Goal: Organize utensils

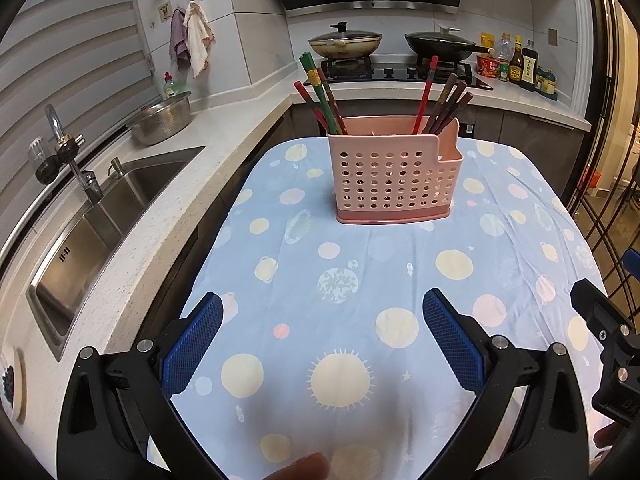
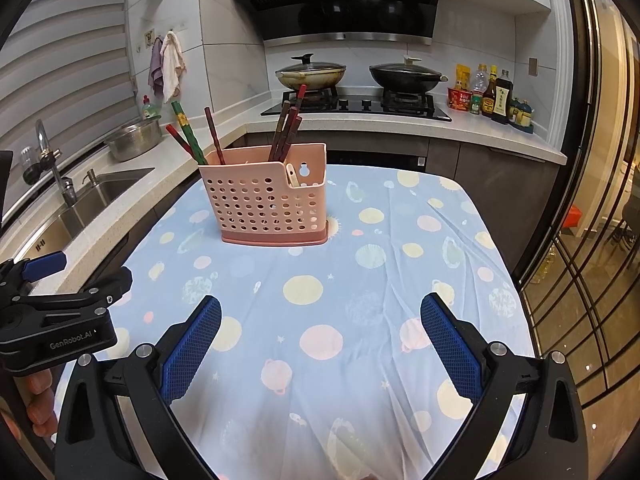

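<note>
Pink perforated utensil holder (image 1: 394,178) stands upright near the tabletop's (image 1: 360,264) far edge, on a blue planet-print cloth. Chopsticks (image 1: 324,98), red, green and brown, lean out at both ends. Left gripper (image 1: 322,344) and right gripper (image 2: 320,346): jaws spread, empty. Left gripper housing reads "GenRobot.AI".

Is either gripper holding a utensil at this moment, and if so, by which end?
Nothing is held. The left gripper and right gripper both have their jaws wide apart above the tablecloth. The chopsticks stand in the pink holder.
</note>
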Available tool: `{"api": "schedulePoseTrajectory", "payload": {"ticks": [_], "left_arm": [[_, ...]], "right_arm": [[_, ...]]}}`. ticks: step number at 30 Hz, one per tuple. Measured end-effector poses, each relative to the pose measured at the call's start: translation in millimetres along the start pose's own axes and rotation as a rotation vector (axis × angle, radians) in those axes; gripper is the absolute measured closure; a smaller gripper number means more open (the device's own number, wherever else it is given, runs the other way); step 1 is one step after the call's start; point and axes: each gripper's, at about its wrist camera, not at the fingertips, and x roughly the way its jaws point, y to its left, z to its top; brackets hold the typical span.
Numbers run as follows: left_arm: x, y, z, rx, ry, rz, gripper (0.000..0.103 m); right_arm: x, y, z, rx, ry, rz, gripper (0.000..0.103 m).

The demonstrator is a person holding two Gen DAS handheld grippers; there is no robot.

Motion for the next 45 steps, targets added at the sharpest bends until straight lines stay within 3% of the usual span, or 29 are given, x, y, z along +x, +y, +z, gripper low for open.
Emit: {"api": "schedulePoseTrajectory", "payload": {"ticks": [45], "left_arm": [[6.8, 4.5, -1.5, -0.031, 0.025, -0.005, 0.007]], "right_arm": [[1.6, 0.1, -6.1, 0.002, 0.008, -0.002, 0.007]]}}
